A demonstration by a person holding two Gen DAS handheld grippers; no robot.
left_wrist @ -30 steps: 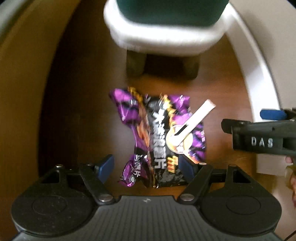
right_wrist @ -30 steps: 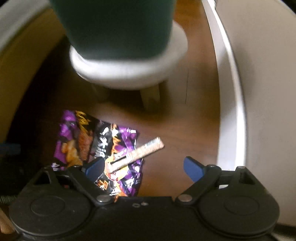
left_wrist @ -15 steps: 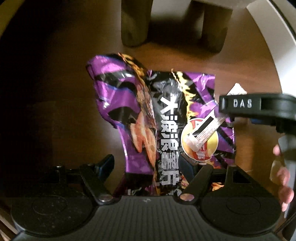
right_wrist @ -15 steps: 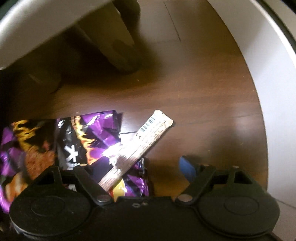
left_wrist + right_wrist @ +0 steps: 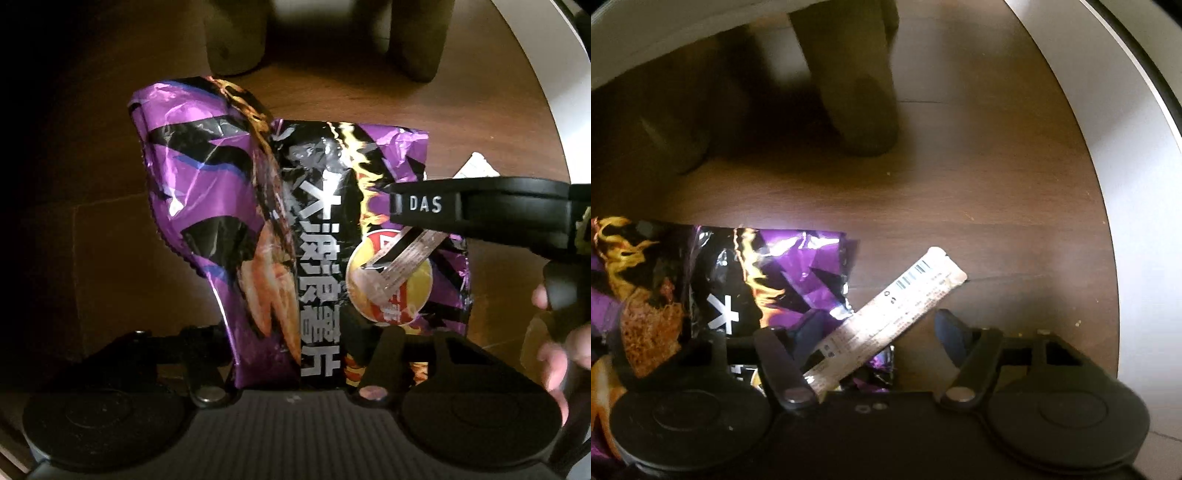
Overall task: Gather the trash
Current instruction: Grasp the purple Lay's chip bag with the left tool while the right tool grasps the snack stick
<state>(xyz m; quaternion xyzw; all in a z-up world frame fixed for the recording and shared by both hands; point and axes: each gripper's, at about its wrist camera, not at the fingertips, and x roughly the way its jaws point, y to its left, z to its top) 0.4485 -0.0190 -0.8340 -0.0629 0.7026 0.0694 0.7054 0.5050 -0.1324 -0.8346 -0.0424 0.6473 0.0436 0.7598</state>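
Lying diagonally on the chip bag (image 5: 258,229), the wrapper strip (image 5: 886,325) points up-right between the wide right claw (image 5: 877,334).

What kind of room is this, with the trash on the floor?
Probably a room at home. The purple chip bag and a thin wrapper strip lie on a wood floor, beside the stubby legs of some furniture.

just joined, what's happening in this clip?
A person with two handheld grippers is picking litter off a wood floor by a stool leg. Both are low over a purple chip bag with a thin wrapper strip lying across it. The left gripper straddles the bag's near edge; the right gripper is open around the strip. Nothing is lifted yet.
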